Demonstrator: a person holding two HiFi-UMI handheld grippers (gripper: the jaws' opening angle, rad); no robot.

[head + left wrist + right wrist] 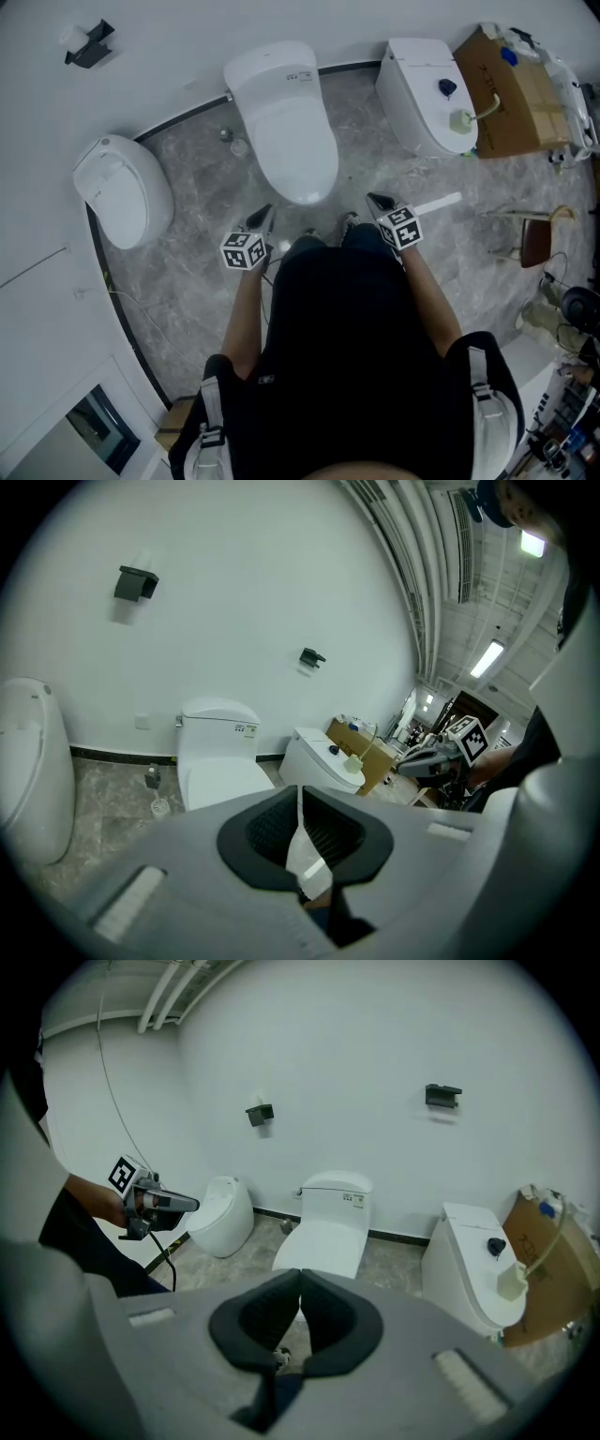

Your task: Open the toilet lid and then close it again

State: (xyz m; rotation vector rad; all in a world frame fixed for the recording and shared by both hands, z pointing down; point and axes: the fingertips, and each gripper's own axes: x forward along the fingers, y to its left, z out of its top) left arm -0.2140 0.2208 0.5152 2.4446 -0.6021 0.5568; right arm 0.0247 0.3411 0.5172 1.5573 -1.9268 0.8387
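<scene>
Toilet lid (pixel 298 141) down | 3 toilets (pixel 122 192) | left tool (pixel 263 216), right tool (pixel 377 201): both closed, empty

No legible text; tank label (pixel 298 74) too small

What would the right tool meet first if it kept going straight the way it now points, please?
Most likely the middle toilet's closed lid, straight ahead of the right tool. Depth is unclear, so it might reach the floor short of it instead.
</scene>
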